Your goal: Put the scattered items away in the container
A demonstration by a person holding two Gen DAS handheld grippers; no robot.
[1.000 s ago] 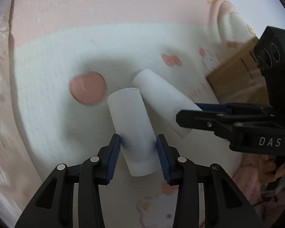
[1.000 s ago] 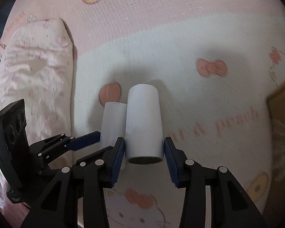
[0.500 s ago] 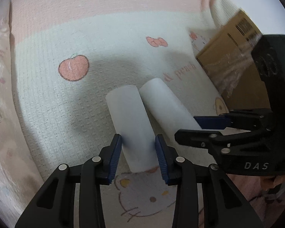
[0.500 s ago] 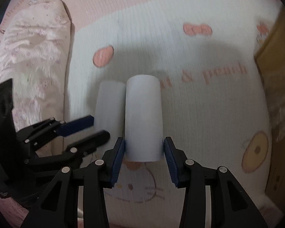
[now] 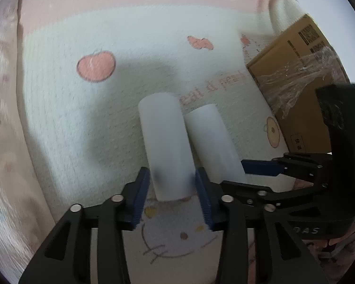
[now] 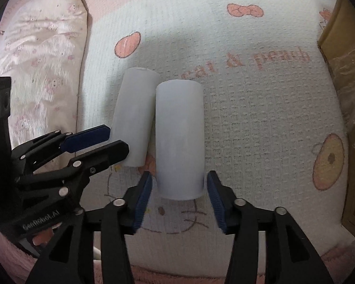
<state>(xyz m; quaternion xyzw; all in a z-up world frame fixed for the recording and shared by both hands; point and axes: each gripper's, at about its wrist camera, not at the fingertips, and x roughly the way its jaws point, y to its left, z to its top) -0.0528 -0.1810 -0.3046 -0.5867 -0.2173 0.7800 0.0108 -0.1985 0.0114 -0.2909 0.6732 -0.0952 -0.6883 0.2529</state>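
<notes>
Two white cylinders are held side by side above a patterned blanket. My left gripper (image 5: 174,195) is shut on the left cylinder (image 5: 165,142); this cylinder also shows in the right wrist view (image 6: 133,116). My right gripper (image 6: 178,201) is shut on the right cylinder (image 6: 179,137), which shows in the left wrist view (image 5: 213,144) too. The cardboard box (image 5: 303,78) stands at the right; in the right wrist view its wall (image 6: 343,54) is at the right edge.
The blanket (image 6: 260,108) is white and pink with cartoon prints. A pink patterned pillow (image 6: 40,64) lies at the left. Clear plastic film (image 5: 295,82) covers part of the box.
Both grippers have lifted their cylinders off the blanket and carried them to the right toward the box. The box now shows larger in both views.
</notes>
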